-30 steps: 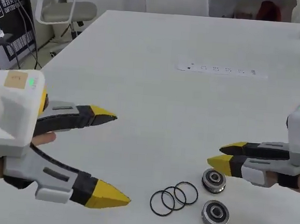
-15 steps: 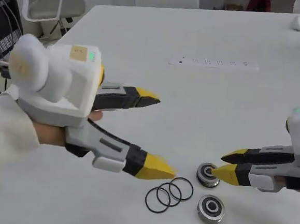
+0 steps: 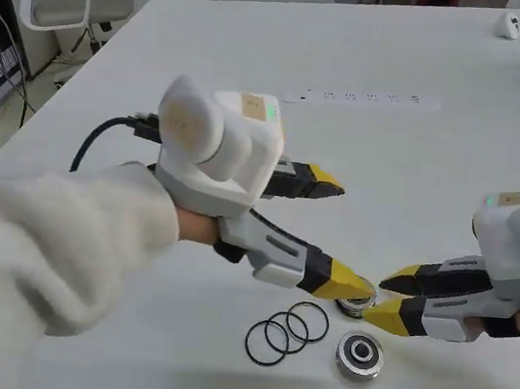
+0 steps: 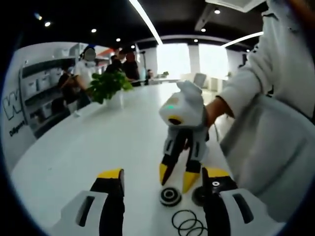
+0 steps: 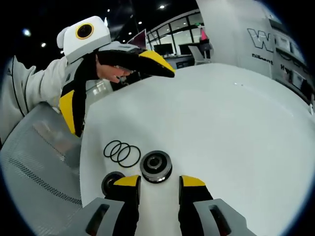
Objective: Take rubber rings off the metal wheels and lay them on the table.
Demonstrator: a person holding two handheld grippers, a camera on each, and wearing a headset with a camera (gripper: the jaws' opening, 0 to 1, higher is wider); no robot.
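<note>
A white sleeve [image 3: 48, 259] reaches in left of the rubber rings [image 3: 287, 330] and carries the left tongs [image 3: 355, 243], which are spread wide. Their upper jaw hangs above and behind the rings. The yellow tip of the lower jaw sits just right of the rings, over the edge of the far wheel [image 3: 355, 307].

The three rings lie flat on the worktop [image 3: 209, 46], overlapping in a short chain and off both wheels. The near wheel [image 3: 359, 355] lies on its side just right of the rings, a small gap clear of them and of the far wheel.

Further right of the rings, the right tongs [image 3: 376, 296] point back toward them, released with only a narrow gap between the jaws. In the right gripper view the far wheel sits just ahead of the tips, ungrasped.

Behind the rings, bare worktop runs out to a power strip [image 3: 358, 99]. The worktop's left edge lies well left of the rings, with a chair [image 3: 68, 4] beyond it.
</note>
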